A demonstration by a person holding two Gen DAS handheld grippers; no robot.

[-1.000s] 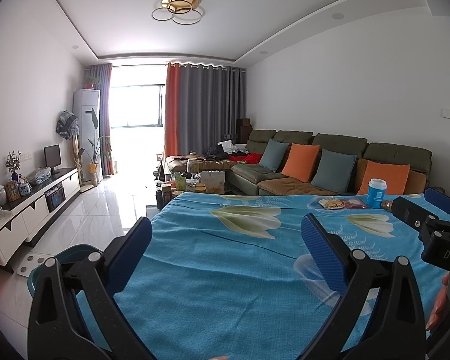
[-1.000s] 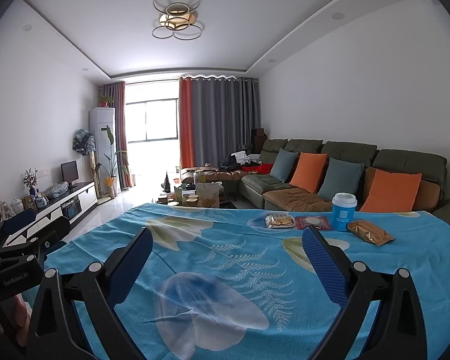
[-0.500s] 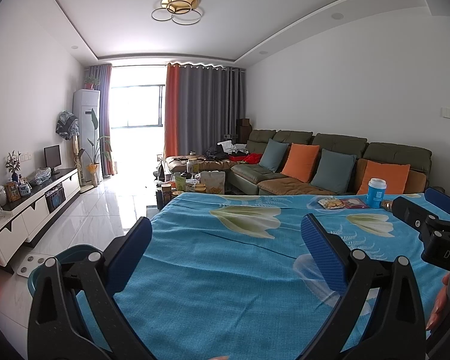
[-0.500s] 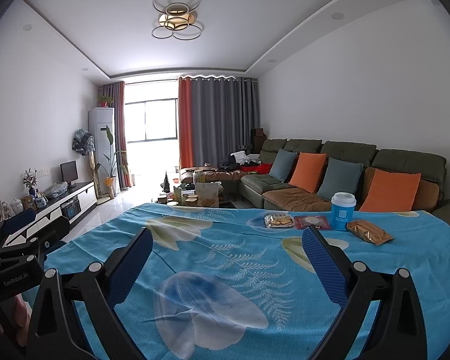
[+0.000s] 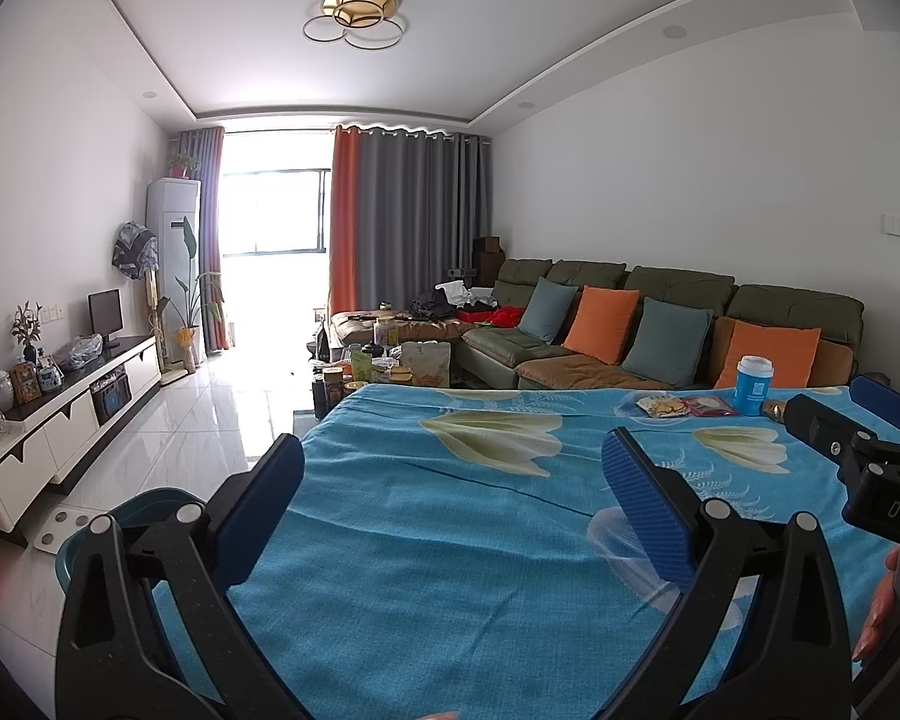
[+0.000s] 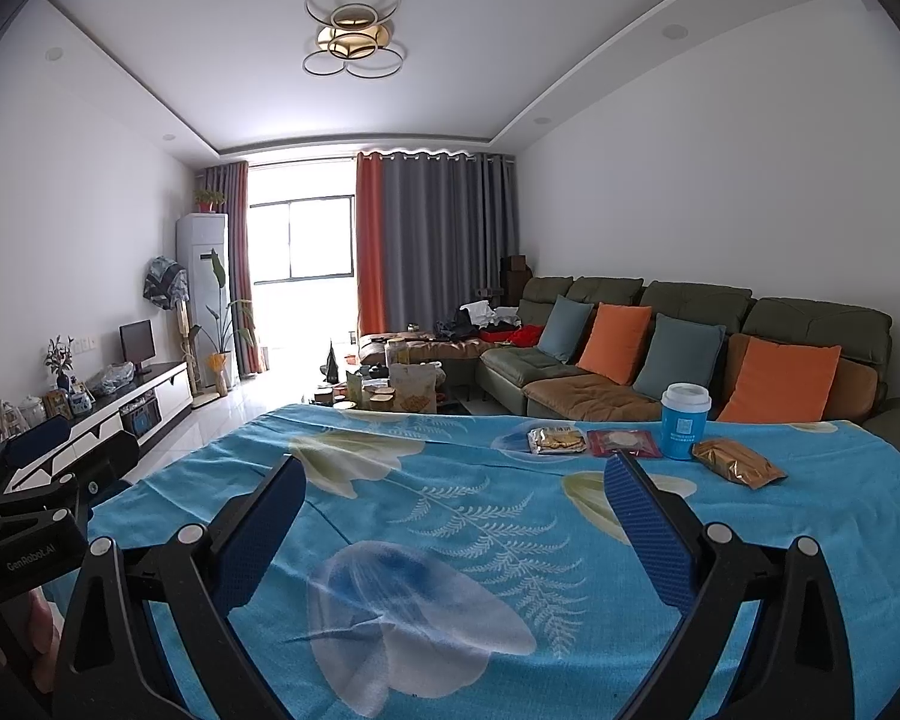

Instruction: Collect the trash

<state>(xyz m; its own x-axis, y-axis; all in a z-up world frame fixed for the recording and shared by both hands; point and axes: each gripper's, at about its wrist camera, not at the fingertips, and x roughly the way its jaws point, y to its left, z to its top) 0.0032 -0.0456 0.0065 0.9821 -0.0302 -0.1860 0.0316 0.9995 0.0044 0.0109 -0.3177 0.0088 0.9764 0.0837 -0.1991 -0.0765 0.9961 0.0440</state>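
Trash (image 6: 621, 443) sits near tablecloth (image 6: 450, 516) far edge, seemingly clear of both wide hand-held grippers.

Cup (image 6: 684, 421): blue paper cup, white lid, pale square label on its side; upright at the far right of the table, also seen in the left view (image 5: 753, 386). Gold packet (image 6: 737, 462): crinkled foil wrapper, lying flat and angled, just right of the cup and a little nearer; only a sliver shows in the left view. Red packet (image 6: 624, 443): flat red wrapper with a pale round item showing through, lying just left of the cup (image 5: 709, 405). Clear packet (image 6: 557, 440): transparent wrapper holding yellowish biscuits, flat, touching or just beside the red packet's left edge (image 5: 661, 405). All four sit in a row, close together.
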